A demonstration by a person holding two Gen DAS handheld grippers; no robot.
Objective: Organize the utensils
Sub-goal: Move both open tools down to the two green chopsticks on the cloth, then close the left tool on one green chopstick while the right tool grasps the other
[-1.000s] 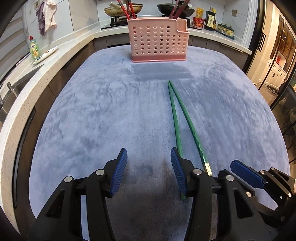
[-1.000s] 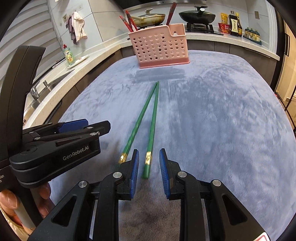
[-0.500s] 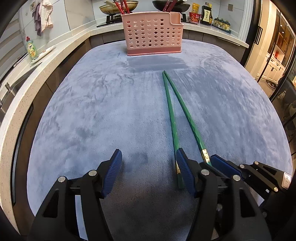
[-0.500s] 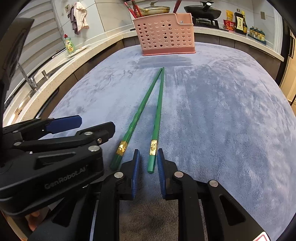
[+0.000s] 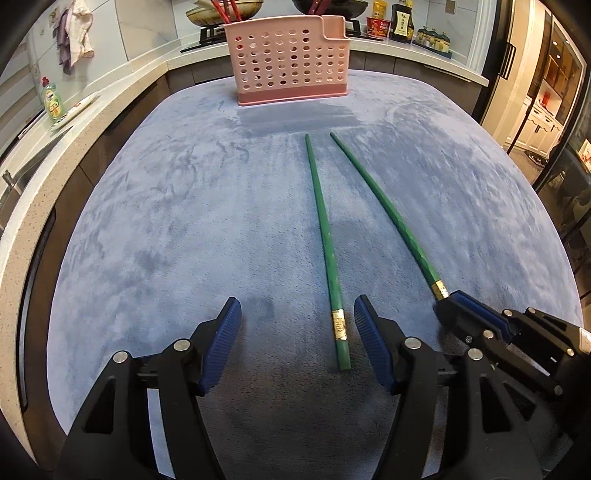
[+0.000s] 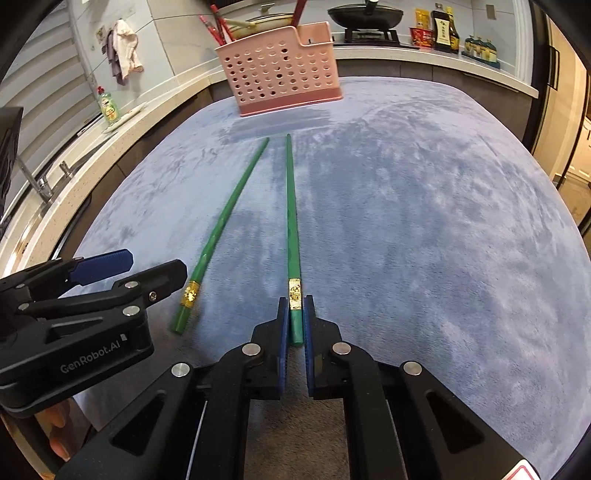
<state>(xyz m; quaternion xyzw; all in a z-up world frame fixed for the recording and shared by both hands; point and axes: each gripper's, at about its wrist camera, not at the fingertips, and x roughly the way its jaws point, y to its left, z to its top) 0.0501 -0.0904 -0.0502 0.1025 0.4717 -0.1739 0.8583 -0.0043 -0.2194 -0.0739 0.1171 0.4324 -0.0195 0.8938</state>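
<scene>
Two green chopsticks with gold bands lie on the blue mat. My right gripper (image 6: 294, 317) is shut on the thick end of the right chopstick (image 6: 291, 218), which also shows in the left wrist view (image 5: 384, 206). My left gripper (image 5: 297, 345) is open, its jaws on either side of the thick end of the left chopstick (image 5: 327, 243), not touching it; that chopstick also shows in the right wrist view (image 6: 225, 218). A pink perforated utensil holder (image 5: 290, 66) stands at the mat's far edge with red chopsticks (image 5: 221, 5) in it.
The blue mat (image 5: 184, 206) covers the table. A stone counter (image 5: 44, 155) runs along the left with a green soap bottle (image 5: 53, 101). Pans and sauce bottles (image 5: 402, 18) stand behind the holder. My left gripper shows at the left of the right wrist view (image 6: 110, 273).
My right gripper closed on the right chopstick's thick end and the two chopstick tips spread apart. My left gripper shifted right, so the left chopstick's end now lies between its open jaws.
</scene>
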